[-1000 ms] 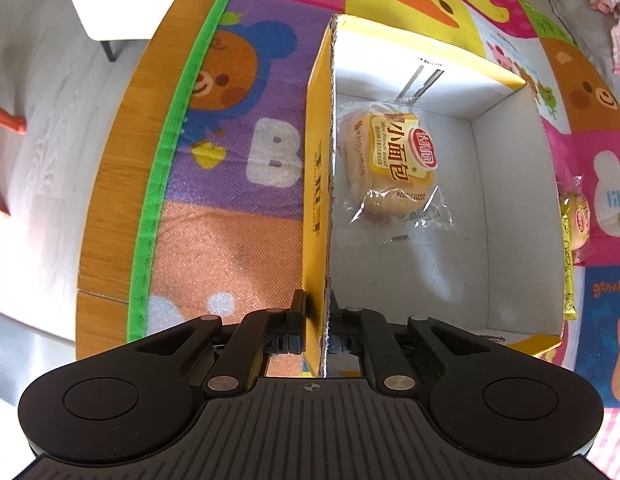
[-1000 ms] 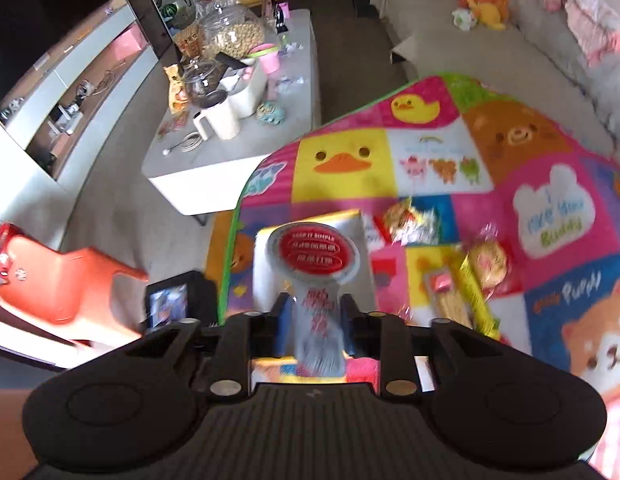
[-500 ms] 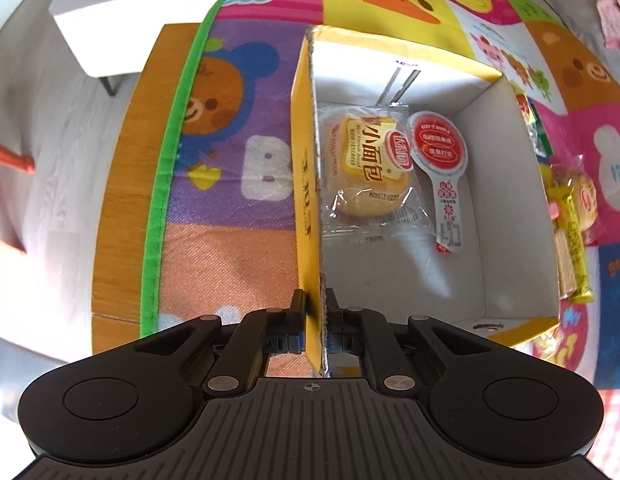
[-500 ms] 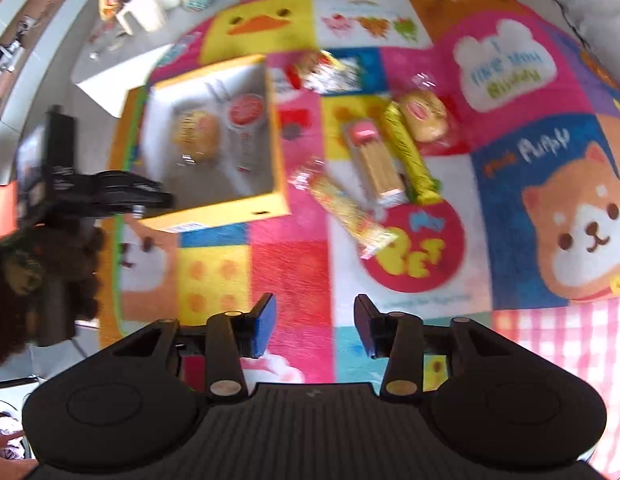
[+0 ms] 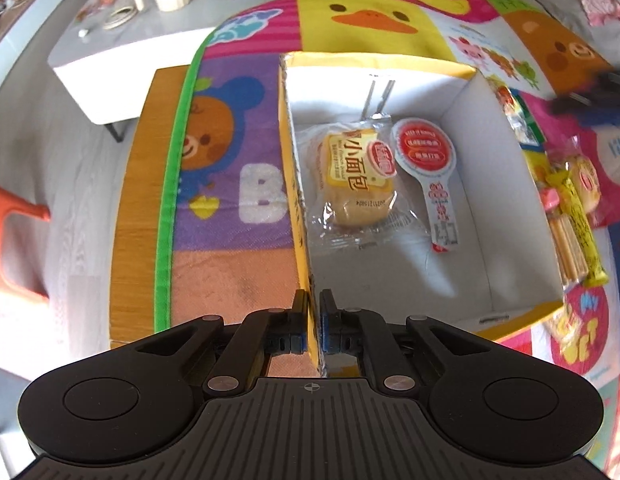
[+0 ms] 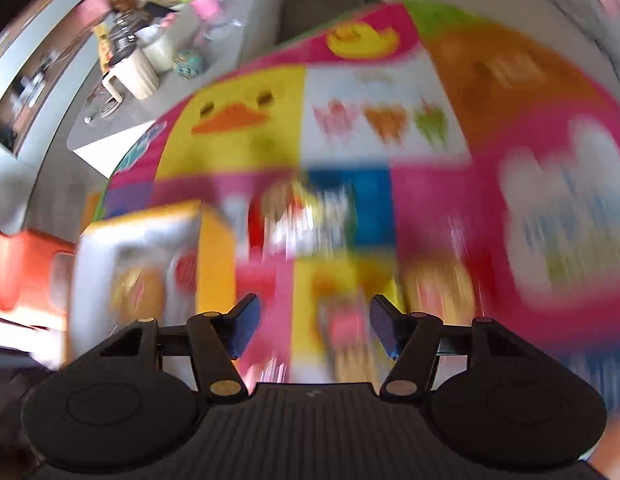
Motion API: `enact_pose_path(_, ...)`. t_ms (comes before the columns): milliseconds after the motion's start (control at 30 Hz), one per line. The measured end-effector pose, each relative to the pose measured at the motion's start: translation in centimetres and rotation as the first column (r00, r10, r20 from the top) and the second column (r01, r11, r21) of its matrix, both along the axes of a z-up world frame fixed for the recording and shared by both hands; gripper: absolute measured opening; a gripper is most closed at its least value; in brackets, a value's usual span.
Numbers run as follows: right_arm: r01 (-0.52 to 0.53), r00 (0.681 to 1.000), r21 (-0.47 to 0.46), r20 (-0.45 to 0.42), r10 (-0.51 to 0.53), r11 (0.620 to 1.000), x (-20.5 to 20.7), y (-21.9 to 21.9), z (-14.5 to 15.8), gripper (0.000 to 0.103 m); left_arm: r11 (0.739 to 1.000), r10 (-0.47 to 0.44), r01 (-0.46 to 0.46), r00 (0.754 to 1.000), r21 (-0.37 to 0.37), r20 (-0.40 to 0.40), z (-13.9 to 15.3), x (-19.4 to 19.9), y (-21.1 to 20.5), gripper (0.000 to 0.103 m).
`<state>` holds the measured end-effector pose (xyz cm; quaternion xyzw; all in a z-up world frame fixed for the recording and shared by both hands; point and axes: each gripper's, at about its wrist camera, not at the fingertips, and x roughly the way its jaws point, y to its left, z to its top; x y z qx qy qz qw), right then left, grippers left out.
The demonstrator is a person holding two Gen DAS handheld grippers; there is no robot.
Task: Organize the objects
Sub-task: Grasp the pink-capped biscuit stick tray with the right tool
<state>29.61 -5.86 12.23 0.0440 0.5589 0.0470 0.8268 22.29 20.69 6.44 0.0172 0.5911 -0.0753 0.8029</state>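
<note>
A yellow box (image 5: 505, 200) with a white inside lies on a bright play mat. In it are a wrapped small bread (image 5: 357, 176) and a red round-headed packet (image 5: 425, 160). My left gripper (image 5: 314, 304) is shut on the box's near left wall. My right gripper (image 6: 311, 316) is open and empty above the mat, right of the box (image 6: 216, 256); its view is blurred. Loose snack packets (image 5: 569, 208) lie on the mat right of the box, and a blurred packet (image 6: 310, 220) lies ahead of the right gripper.
A low white table (image 5: 122, 44) with mugs and jars stands beyond the mat's far left corner. An orange chair (image 5: 14, 240) stands at the left. A wooden board (image 5: 130, 216) lies under the mat's left edge. The right gripper's dark shape (image 5: 597, 100) shows at the right.
The right gripper dropped the red packet in the box, opened, and has swung down toward the snacks right of the box. The left gripper keeps its hold on the box wall.
</note>
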Motion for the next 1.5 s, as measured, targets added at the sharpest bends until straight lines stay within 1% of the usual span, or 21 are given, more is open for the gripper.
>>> enact_pose_path(100,-0.061,0.997,-0.051,0.034,0.062,0.997,5.0,1.5,-2.9,0.064,0.998,0.064,-0.064,0.998,-0.028,0.0,-0.2,0.3,0.5,0.008)
enact_pose_path(200,-0.021,1.0,-0.031,0.016,0.022,0.999,8.0,1.3,-5.4,0.062,0.993,0.105,-0.104,0.995,-0.046,0.0,0.0,0.4,0.8,0.008)
enact_pose_path(267,0.001,1.0,0.023,-0.012,-0.001,1.0,8.6,0.3,-6.4,0.053,0.993,0.111,-0.111,0.994,-0.045,0.003,0.1,0.2,0.8,0.008)
enact_pose_path(300,0.004,1.0,0.06,-0.025,-0.002,0.998,8.3,-0.2,-6.6,0.049,0.992,0.115,-0.115,0.993,-0.043,0.002,0.2,0.2,0.7,0.008)
enact_pose_path(400,-0.03,0.994,0.122,-0.104,0.043,0.992,5.8,-1.5,-6.8,0.049,0.99,0.137,-0.137,0.99,-0.042,-0.012,0.1,0.2,0.7,0.008)
enact_pose_path(467,-0.057,0.99,0.1,-0.125,0.069,0.993,2.9,-2.4,-6.1,0.049,0.988,0.143,-0.143,0.99,-0.053,-0.019,0.1,0.2,0.7,0.008)
enact_pose_path(533,-0.059,0.993,0.079,-0.095,0.067,0.995,-0.3,-3.8,-4.3,0.049,0.988,0.14,-0.141,0.99,-0.065,-0.02,0.2,0.0,0.6,0.008)
enact_pose_path(633,0.001,1.0,0.064,-0.03,0.001,0.998,-5.4,-6.5,-1.3,0.049,0.987,0.14,-0.141,0.99,-0.072,-0.022,-0.1,-0.3,0.5,0.008)
enact_pose_path(733,-0.003,1.0,0.015,-0.007,0.003,1.0,-9.6,-7.2,-0.1,0.049,0.988,0.138,-0.139,0.99,-0.069,-0.018,-0.2,-0.3,0.4,0.008)
enact_pose_path(767,-0.029,0.999,0.01,-0.015,0.029,1.0,-10.6,-6.9,-0.2,0.048,0.988,0.138,-0.139,0.99,-0.07,-0.018,-0.2,-0.2,0.4,0.008)
enact_pose_path(833,-0.101,0.995,0.0,-0.027,0.1,0.995,-11.9,-5.7,-0.6,0.04,0.989,0.132,-0.133,0.991,-0.069,-0.014,-0.2,-0.2,0.4,0.008)
enact_pose_path(900,-0.153,0.988,0.002,-0.033,0.153,0.988,-12.1,-4.4,-1.6,0.038,0.991,0.121,-0.121,0.993,-0.063,-0.006,-0.2,-0.3,0.3,0.008)
enact_pose_path(967,-0.171,0.984,-0.003,-0.047,0.171,0.985,-11.4,-3.4,-3.0,0.038,0.992,0.11,-0.11,0.994,-0.056,0.0,-0.1,-0.4,0.3,0.008)
enact_pose_path(1033,-0.175,0.983,-0.084,-0.067,0.17,0.981,-10.6,-2.4,-4.9,0.038,0.994,0.102,-0.102,0.995,-0.051,0.003,-0.1,-0.5,0.2,0.008)
enact_pose_path(1100,-0.166,0.979,-0.087,-0.135,0.154,0.982,-9.8,-2.1,-7.0,0.038,0.995,0.088,-0.088,0.996,-0.045,0.004,-0.1,-0.7,0.1,0.008)
enact_pose_path(1133,-0.146,0.979,-0.093,-0.157,0.131,0.985,-9.6,-2.3,-7.8,0.041,0.996,0.079,-0.079,0.997,-0.04,0.001,-0.1,-0.7,0.0,0.008)
enact_pose_path(1167,-0.142,0.981,-0.09,-0.145,0.128,0.986,-9.7,-2.3,-7.8,0.043,0.997,0.07,-0.07,0.998,-0.034,-0.004,-0.2,-0.7,-0.1,0.008)
enact_pose_path(1200,-0.155,0.978,-0.105,-0.157,0.138,0.982,-9.7,-2.1,-7.6,0.041,0.998,0.063,-0.063,0.998,-0.029,-0.009,-0.3,-0.7,-0.2,0.008)
enact_pose_path(1233,-0.159,0.975,-0.114,-0.174,0.138,0.981,-9.7,-2.0,-7.3,0.032,0.998,0.06,-0.06,0.998,-0.026,-0.016,-0.4,-0.7,-0.2,0.008)
enact_pose_path(1367,-0.137,0.976,-0.122,-0.186,0.113,0.983,-11.0,-2.0,-4.0,0.032,0.997,0.062,-0.063,0.997,-0.033,-0.054,-0.5,-0.5,0.0,0.008)
enact_pose_path(1500,-0.072,0.984,-0.099,-0.172,0.054,0.993,-13.9,-2.6,1.5,0.031,0.997,0.056,-0.06,0.994,-0.041,-0.096,-0.5,-0.2,0.5,0.008)
